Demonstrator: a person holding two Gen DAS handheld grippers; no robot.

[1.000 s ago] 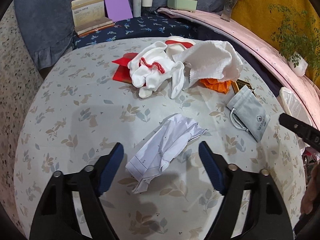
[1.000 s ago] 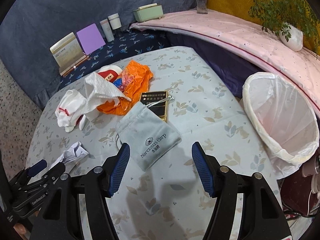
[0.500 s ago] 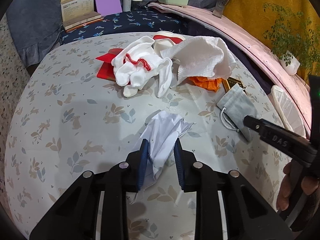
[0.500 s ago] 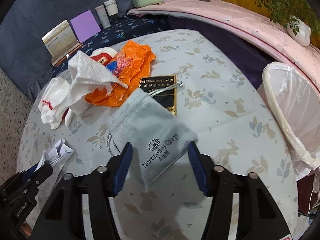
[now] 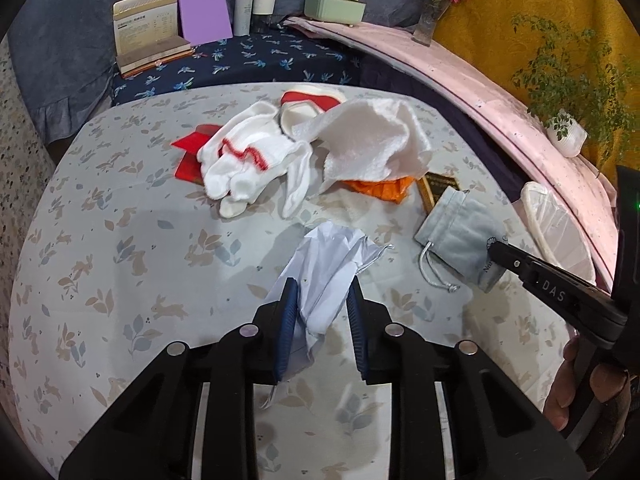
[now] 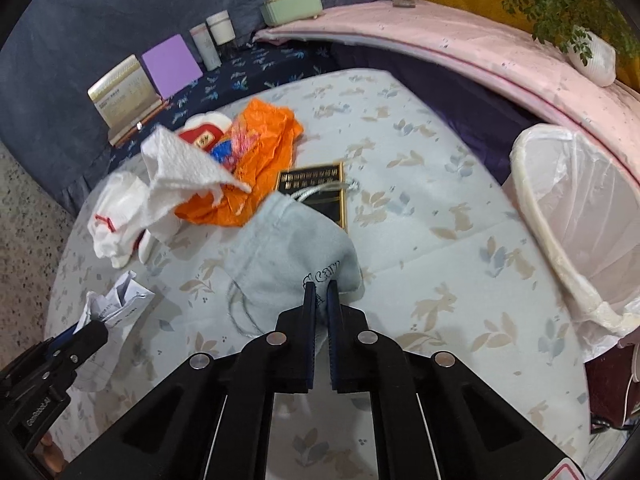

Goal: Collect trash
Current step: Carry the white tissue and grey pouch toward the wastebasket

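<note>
My left gripper [image 5: 322, 296] is shut on a crumpled white paper [image 5: 332, 260] over the floral table; the paper also shows at the left of the right wrist view [image 6: 116, 300]. My right gripper [image 6: 320, 292] is shut on the near edge of a grey drawstring pouch [image 6: 288, 248], which also shows in the left wrist view [image 5: 460, 236]. A white-lined bin [image 6: 576, 216] stands at the table's right edge. An orange plastic bag [image 6: 260, 160], a white paper towel [image 5: 372, 140] and white socks [image 5: 248, 164] lie further back.
A black and gold box [image 6: 316, 188] lies under the pouch's cord. A red card [image 5: 192, 156] lies by the socks. Booklets, tubes and a green box [image 5: 334, 6] stand on the far blue bench. A pink ledge [image 6: 460, 52] with a potted plant runs along the right.
Both grippers closed: the left on the crumpled paper, the right on the grey pouch. Both have moved forward over the table.
</note>
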